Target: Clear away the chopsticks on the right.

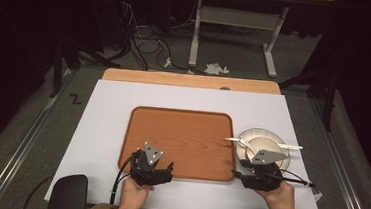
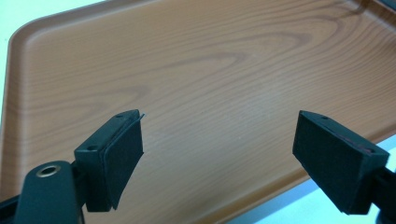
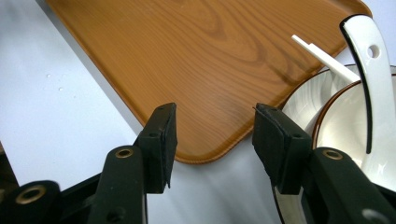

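Hovering right gripper (image 3: 212,140) agape, bowl (image 3: 343,116) beside

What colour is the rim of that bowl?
Brown, on a white bowl; clearest in the right gripper view.

Surface: white tabletop (image 1: 106,128) with a wooden strip along its far edge.
Centre: empty wood-grain tray (image 1: 180,141) lying flat on the tabletop.
Right of tray: white plate (image 1: 248,135), just beside the tray's right edge.
Plate load: a bowl, a spoon, white chopsticks.
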{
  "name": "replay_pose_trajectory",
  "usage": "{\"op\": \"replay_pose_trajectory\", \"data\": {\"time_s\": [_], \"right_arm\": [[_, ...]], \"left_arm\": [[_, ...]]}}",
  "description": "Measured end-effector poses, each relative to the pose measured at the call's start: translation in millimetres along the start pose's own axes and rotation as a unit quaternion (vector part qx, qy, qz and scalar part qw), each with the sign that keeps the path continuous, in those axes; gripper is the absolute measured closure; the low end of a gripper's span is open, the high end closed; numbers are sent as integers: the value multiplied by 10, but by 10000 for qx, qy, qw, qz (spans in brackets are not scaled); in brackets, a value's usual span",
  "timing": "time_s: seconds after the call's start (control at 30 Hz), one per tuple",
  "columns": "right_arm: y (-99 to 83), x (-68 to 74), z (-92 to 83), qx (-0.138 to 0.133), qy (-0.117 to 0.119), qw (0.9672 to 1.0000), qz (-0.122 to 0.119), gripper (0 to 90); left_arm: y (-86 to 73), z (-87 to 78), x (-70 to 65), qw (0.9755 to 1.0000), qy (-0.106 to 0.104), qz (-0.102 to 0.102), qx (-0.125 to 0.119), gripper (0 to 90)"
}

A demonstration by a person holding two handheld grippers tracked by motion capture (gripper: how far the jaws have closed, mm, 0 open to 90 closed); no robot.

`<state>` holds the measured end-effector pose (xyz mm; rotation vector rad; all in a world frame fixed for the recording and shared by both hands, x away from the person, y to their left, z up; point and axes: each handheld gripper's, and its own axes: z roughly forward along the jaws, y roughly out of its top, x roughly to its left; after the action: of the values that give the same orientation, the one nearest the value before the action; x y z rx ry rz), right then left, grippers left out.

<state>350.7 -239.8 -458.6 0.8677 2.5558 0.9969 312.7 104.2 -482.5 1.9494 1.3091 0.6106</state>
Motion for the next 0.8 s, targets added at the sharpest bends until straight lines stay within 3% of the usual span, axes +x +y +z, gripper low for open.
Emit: {"op": "replay_pose_trajectory", "data": {"time_s": [0.3,0.8], "right_arm": [[37,-38,14,-88,50,9999,-5,505],[-32,-89,-146,-404,-91,9990,151,508]], "left_arm": [[-48,-50,32,9999,101,-96,9,164],[-21,2,-13,9999,-67,16,80,164]]}}
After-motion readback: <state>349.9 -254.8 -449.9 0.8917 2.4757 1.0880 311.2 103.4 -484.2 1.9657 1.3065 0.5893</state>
